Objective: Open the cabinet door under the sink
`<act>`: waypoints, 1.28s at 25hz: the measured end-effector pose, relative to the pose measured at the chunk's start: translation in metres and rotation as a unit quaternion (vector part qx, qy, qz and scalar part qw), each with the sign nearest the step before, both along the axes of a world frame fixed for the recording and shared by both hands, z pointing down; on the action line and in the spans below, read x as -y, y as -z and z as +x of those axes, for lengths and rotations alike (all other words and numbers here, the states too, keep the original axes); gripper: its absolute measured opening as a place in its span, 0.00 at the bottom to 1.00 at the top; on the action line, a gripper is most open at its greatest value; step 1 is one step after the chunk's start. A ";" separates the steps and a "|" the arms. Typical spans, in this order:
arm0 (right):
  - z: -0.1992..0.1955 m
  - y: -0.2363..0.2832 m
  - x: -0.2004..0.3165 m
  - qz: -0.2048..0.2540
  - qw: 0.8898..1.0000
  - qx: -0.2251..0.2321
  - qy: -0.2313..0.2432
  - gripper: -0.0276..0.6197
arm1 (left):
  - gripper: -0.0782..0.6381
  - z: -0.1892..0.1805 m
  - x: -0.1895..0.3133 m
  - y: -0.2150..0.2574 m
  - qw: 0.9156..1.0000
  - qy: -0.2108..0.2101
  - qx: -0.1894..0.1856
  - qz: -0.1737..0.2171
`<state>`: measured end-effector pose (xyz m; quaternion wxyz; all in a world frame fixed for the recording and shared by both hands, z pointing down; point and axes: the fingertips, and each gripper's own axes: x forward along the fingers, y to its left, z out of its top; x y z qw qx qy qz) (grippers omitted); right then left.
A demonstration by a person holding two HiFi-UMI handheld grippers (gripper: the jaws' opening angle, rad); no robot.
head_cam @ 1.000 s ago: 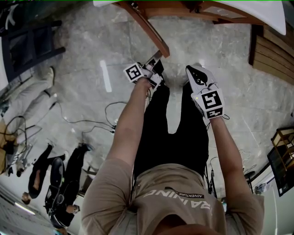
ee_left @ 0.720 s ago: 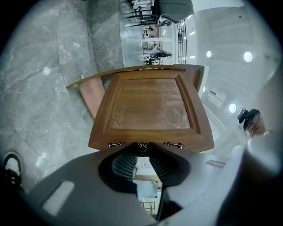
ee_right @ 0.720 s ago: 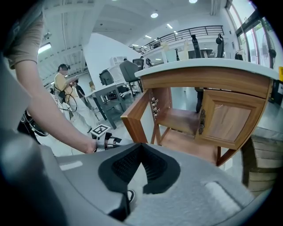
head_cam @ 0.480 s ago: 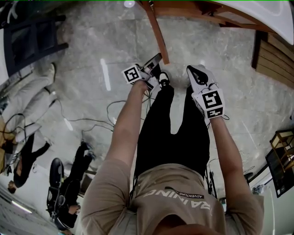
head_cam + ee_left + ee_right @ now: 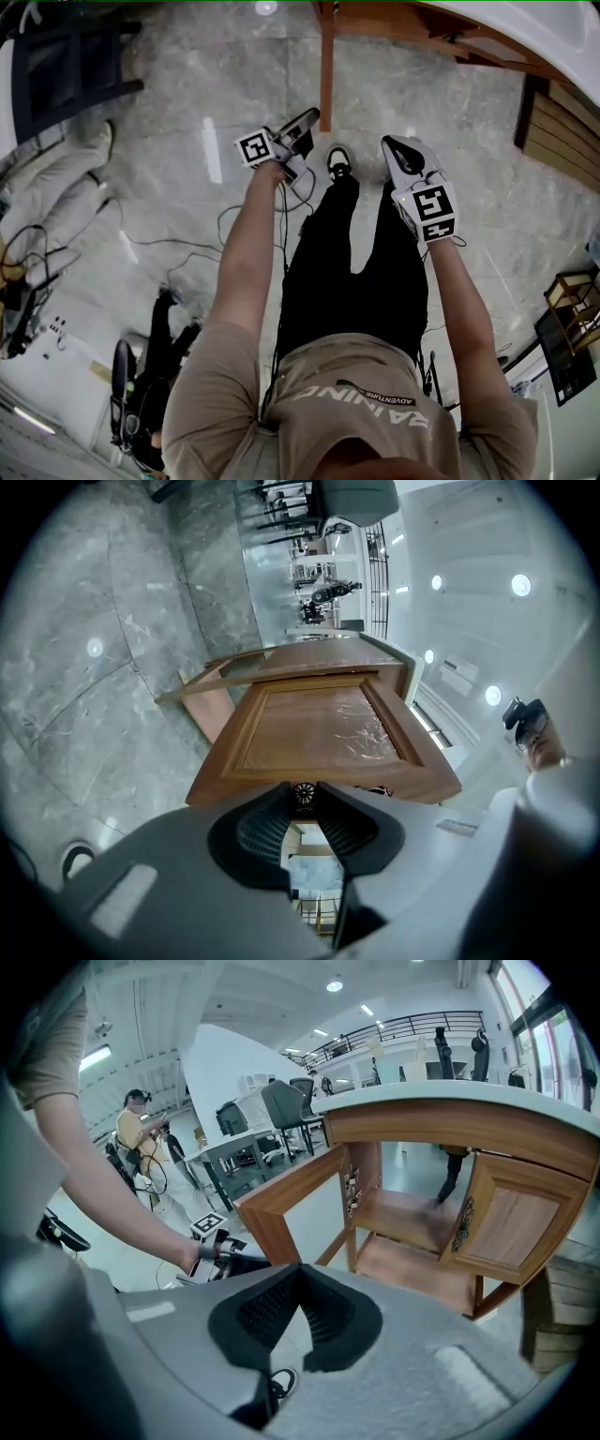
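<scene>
with the left gripper (image 5: 312, 114): pinching the small ornate knob (image 5: 302, 796) on the free edge of the wooden cabinet door (image 5: 319, 728), right at the tips. loosening at this moment, spreading a little, yet with the knob between the pads and seemingly touching both. with the right gripper (image 5: 302, 1269): pressed together at the tips, holding nothing, hanging apart from the cabinet (image 5: 403, 1213) and aimed down past a shoe (image 5: 281, 1380).

changed over the last second, going by the head view: swung the door further out. lay slanted across the top of that view a second ago; now runs straight up and down as a thin edge-on strip just beyond the left tips. carried the left gripper sideways along with it, away from the legs. kept the right gripper in much the same spot.

for the task: looks largely done. stands well clear of the frame now, baring the left bay and its shelves to the right gripper view, under the pale counter top (image 5: 450, 1096). leaves the neighbouring door (image 5: 511, 1218) shut. reads as a likely letting-go, given the loosening, though cannot be told for sure from here. probably needs little more than a clean release, without nudging the door back toward the frame.
</scene>
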<state>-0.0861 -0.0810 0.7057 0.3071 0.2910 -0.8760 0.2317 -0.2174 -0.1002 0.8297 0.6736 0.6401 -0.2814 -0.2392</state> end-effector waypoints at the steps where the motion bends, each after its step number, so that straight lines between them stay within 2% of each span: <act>1: -0.002 0.002 0.000 0.001 1.000 0.000 0.002 0.05 | 0.25 0.001 0.001 0.001 1.000 0.001 -0.004 0.000; 4: -0.009 0.010 0.001 0.006 1.000 0.002 0.002 0.05 | 0.26 0.002 0.003 0.004 0.999 0.032 -0.019 -0.004; 6: -0.014 0.015 -0.003 0.007 1.000 0.007 -0.002 0.05 | 0.26 -0.001 -0.005 0.003 0.998 0.054 -0.008 -0.017; 7: -0.017 0.019 -0.004 0.007 1.000 0.009 -0.004 0.05 | 0.26 -0.004 -0.011 0.000 0.998 0.057 0.016 -0.021; 9: -0.018 0.026 -0.003 0.012 1.000 0.012 -0.003 0.05 | 0.29 -0.014 -0.025 -0.008 0.993 0.043 0.108 -0.013; 10: -0.018 0.030 -0.003 0.015 1.000 0.014 -0.002 0.05 | 0.21 -0.017 -0.032 -0.009 0.988 0.037 0.147 -0.006; 11: -0.016 0.034 -0.003 0.016 1.000 0.014 0.000 0.05 | 0.14 -0.016 -0.040 -0.005 0.985 0.036 0.168 0.000; 15: -0.001 0.040 -0.014 0.015 1.000 0.006 0.002 0.05 | 0.13 0.001 -0.064 0.020 0.981 0.033 0.192 0.023; 17: 0.006 0.045 -0.019 0.017 1.000 0.004 -0.001 0.05 | 0.13 0.007 -0.068 0.039 0.975 0.023 0.217 0.051; 19: 0.014 0.052 -0.023 0.017 1.000 0.003 -0.008 0.05 | 0.13 0.013 -0.067 0.060 0.965 0.014 0.248 0.088; 21: 0.025 0.058 -0.026 0.017 1.000 0.003 -0.019 0.05 | 0.13 0.021 -0.065 0.078 0.951 -0.001 0.285 0.117; 26: 0.050 0.075 -0.034 0.021 0.999 -0.002 -0.038 0.05 | 0.13 0.048 -0.047 0.135 0.901 -0.041 0.395 0.173; 29: 0.054 0.094 -0.043 0.024 0.999 -0.003 -0.041 0.05 | 0.13 0.066 -0.039 0.182 0.878 -0.056 0.424 0.212; 32: 0.051 0.118 -0.046 0.030 0.999 0.004 -0.038 0.05 | 0.13 0.083 -0.032 0.227 0.867 -0.073 0.430 0.243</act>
